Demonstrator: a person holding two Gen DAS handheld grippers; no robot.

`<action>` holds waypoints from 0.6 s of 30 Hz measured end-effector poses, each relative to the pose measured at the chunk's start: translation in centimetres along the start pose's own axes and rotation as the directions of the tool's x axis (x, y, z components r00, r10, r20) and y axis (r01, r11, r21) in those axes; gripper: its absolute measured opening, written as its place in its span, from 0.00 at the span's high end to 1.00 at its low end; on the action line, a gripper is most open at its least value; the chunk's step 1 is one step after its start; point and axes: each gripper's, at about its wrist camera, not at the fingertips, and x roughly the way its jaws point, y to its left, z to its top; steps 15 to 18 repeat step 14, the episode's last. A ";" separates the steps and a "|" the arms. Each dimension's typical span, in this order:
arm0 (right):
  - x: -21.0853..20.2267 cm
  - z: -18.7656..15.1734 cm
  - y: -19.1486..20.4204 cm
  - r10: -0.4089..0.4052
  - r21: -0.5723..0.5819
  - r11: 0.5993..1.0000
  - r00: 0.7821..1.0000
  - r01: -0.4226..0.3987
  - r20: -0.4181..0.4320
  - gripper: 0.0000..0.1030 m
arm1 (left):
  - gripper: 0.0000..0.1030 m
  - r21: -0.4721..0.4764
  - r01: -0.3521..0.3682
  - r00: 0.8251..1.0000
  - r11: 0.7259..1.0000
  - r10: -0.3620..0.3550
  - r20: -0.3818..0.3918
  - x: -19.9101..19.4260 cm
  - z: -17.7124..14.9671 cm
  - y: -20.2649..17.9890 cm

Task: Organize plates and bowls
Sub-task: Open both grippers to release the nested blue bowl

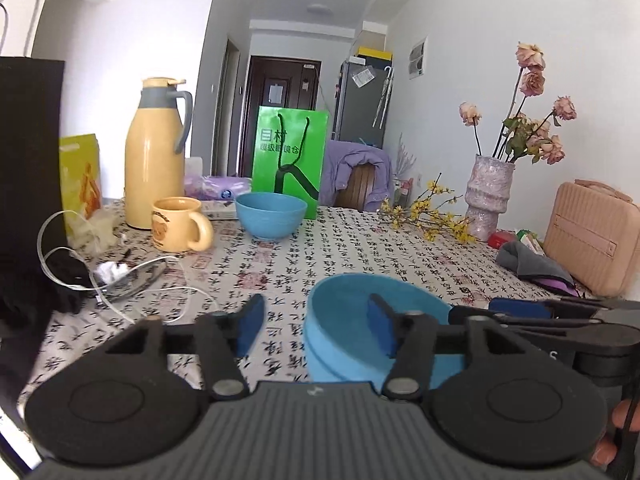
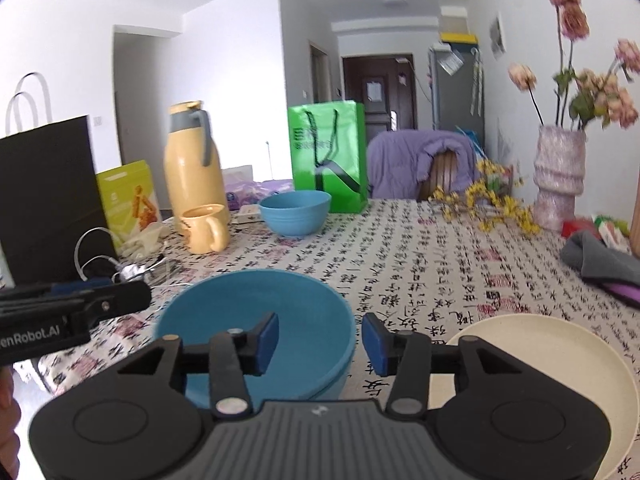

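Observation:
A blue bowl (image 1: 420, 304) (image 2: 240, 308) rests on the patterned tablecloth (image 1: 360, 248), seemingly nested in a second blue bowl. My left gripper (image 1: 316, 328) stands open astride its left rim, one pad inside and one outside, neither pressing. My right gripper (image 2: 322, 340) is open astride the right rim in the same way. Each gripper shows in the other's view: the right gripper (image 1: 520, 312) and the left gripper (image 2: 136, 298). A cream plate (image 2: 560, 360) lies right of the bowls. Another blue bowl (image 1: 270, 216) (image 2: 296, 214) sits farther back.
Back left stand a yellow thermos (image 1: 154, 160), a yellow mug (image 1: 180, 224), a black paper bag (image 1: 28, 152) and loose cables (image 1: 120, 280). A green bag (image 1: 290, 156) stands behind the far bowl. A vase of flowers (image 1: 488, 196), a grey cloth (image 1: 532, 264) and a pink case (image 1: 592, 236) crowd the right side.

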 end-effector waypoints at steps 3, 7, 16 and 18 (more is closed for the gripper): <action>-1.6 -0.9 0.7 0.021 -0.035 0.999 0.999 -0.020 0.033 0.42 | 0.24 0.023 -0.022 1.000 0.999 0.021 0.016 -2.0 -1.0 0.3; -3.4 -2.2 1.4 0.047 -0.054 0.998 0.997 -0.044 0.054 0.27 | 0.19 0.050 -0.054 0.998 0.997 0.053 0.026 -4.4 -2.6 0.5; -6.1 -5.3 3.1 0.067 -0.080 0.995 0.995 -0.061 0.074 0.19 | 0.00 0.059 -0.106 0.994 0.993 0.103 0.048 -7.2 -5.3 0.9; -6.1 -5.3 3.1 0.067 -0.080 0.995 0.995 -0.061 0.074 0.19 | 0.00 0.059 -0.106 0.994 0.993 0.103 0.048 -7.2 -5.3 0.9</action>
